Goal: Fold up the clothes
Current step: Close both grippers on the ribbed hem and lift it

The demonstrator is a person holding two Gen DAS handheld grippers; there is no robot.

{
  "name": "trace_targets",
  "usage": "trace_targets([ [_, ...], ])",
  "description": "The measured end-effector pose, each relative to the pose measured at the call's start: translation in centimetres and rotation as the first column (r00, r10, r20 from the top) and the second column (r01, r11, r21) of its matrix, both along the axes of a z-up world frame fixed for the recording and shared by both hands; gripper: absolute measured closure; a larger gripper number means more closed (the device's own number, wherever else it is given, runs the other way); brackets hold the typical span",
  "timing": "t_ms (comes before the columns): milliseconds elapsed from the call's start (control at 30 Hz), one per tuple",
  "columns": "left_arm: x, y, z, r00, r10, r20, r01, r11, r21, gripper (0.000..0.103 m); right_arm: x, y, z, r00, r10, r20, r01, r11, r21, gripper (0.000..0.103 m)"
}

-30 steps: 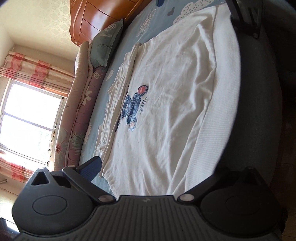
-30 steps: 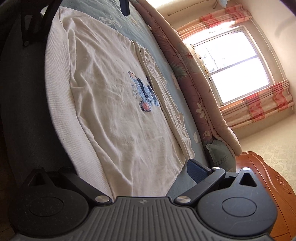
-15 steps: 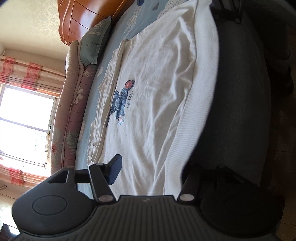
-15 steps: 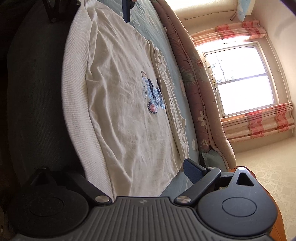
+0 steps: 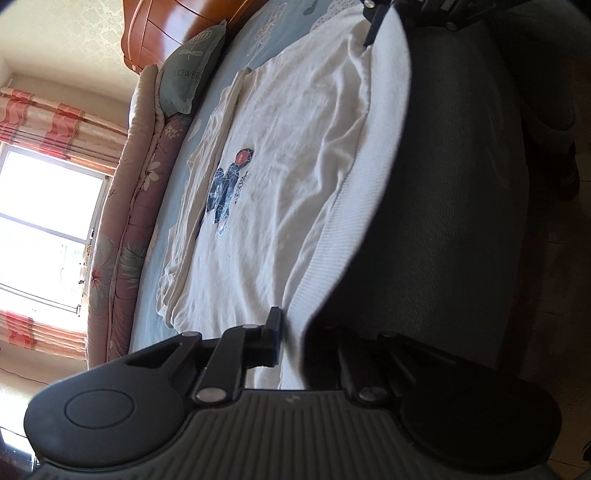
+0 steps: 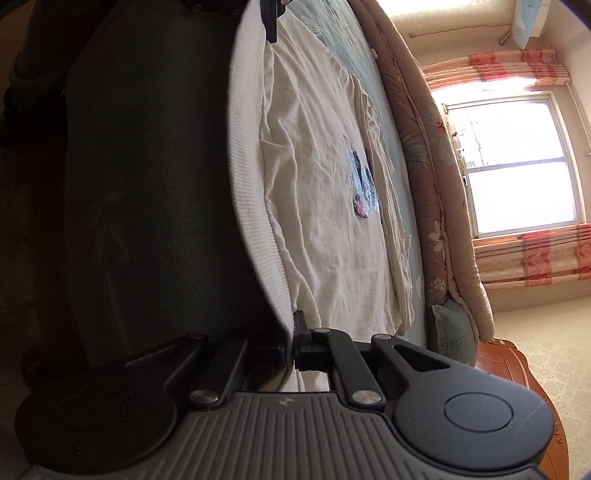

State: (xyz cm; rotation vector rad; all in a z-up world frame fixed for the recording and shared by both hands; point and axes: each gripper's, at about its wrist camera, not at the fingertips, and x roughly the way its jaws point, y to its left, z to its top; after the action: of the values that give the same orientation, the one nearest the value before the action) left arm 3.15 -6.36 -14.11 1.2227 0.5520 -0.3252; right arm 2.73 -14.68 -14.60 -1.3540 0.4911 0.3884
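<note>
A white long top with a blue printed patch lies flat on the bed, its ribbed hem along the bed's near edge. My left gripper is shut on one end of that hem; its lower finger is lost in shadow. In the right wrist view the same top spreads ahead, and my right gripper is shut on the other end of the hem. Each gripper shows at the far end of the other's view.
A blue sheet covers the bed. A rolled floral quilt and a grey-green pillow lie along the far side, by a wooden headboard. The bed's dark side drops to the floor. A bright window faces me.
Both grippers moved in to the hem's ends and went from wide open to shut on the ribbed edge.
</note>
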Motion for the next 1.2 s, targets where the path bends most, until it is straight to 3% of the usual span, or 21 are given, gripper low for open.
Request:
trace_targets([
  [267,0.9,0.3,2.2,0.999,0.010,0.042,-0.009,1.000,-0.030,0.095,0.8,0.1,2.1,0.997,-0.026,0.071,0.025,0.999,0.020,0.095],
  [600,6.7,0.9,5.9,0.994,0.050,0.101,-0.041,0.995,-0.095,0.095,5.8,-0.3,4.9,0.985,-0.079,0.151,0.067,0.994,0.083,0.095],
  [1200,21.6,1.6,8.1,0.993,0.059,0.106,-0.042,0.987,-0.154,0.095,21.5,-1.2,7.3,0.961,-0.183,0.208,0.147,0.973,0.176,0.095],
])
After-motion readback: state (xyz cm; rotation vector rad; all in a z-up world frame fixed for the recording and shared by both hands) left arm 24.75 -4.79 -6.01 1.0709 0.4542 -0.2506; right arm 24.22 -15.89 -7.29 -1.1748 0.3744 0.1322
